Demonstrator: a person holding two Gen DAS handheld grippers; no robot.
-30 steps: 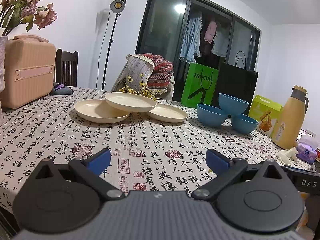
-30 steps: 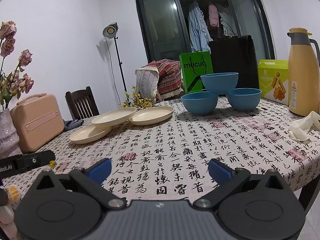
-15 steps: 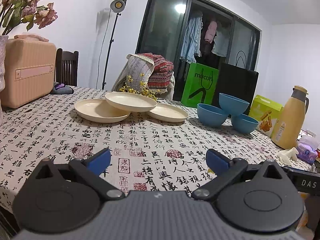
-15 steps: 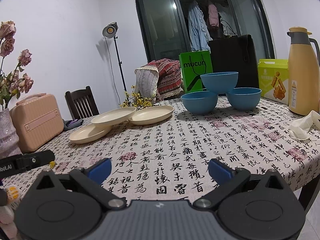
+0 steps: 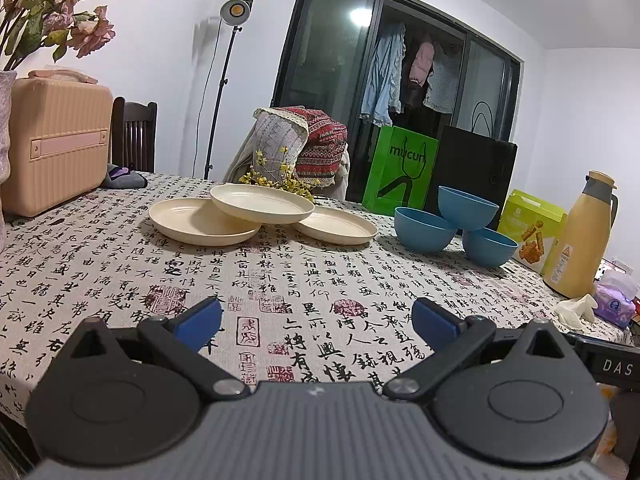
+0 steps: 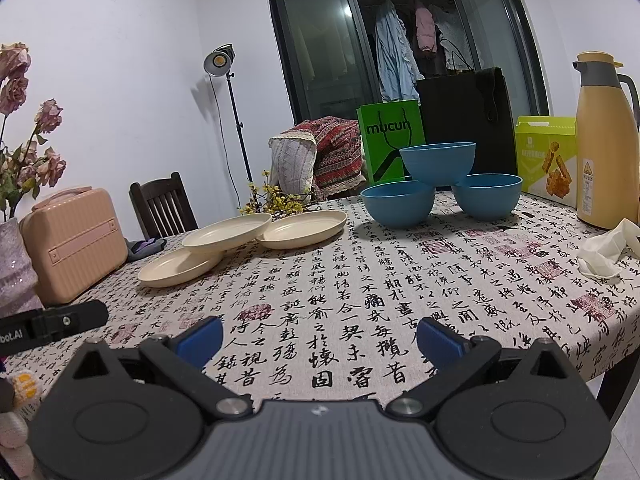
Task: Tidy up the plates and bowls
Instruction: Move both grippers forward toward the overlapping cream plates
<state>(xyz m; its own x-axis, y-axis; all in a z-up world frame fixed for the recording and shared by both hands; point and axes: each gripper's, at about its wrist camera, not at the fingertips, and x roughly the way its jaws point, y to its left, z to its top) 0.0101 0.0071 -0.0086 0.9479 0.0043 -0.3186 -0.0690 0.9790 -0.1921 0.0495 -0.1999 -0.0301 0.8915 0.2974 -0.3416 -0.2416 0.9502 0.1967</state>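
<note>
Both grippers hang at the near edge of the counter point(image 5: 60, 264), jaws spread wide and holding nothing: left gripper point(image 5: 316, 316) facing the crockery from the left, right gripper point(image 6: 320, 338) looking at the same spread from the other side. Nothing is touched yet, so I judge this the very start, with me picking a first target.

Count time. Three cream, shallow round plates: one flat on the calligraphy-print cloth on the left point(image 5: 200, 222), one flat further right point(image 5: 340, 230), and a third propped across them point(image 5: 260, 204), resting on both rims and tilted a little. Three blue, round plastic-looking bowls as well: a left one point(image 5: 424, 230) and a right one point(image 5: 490, 246) sitting on the cloth, and a third point(image 5: 466, 208) perched on top, bridging the pair. Plates sit mid-counter, bowls just to their right, all well apart from my fingers.

Next move, as I read it: reach forward to the bridging plate with my left gripper, pinch its rim, lift it clear and set it on a flat one. The perched bowl wants the same treatment from my right gripper, carefully, since it looks ready to slip.
</note>
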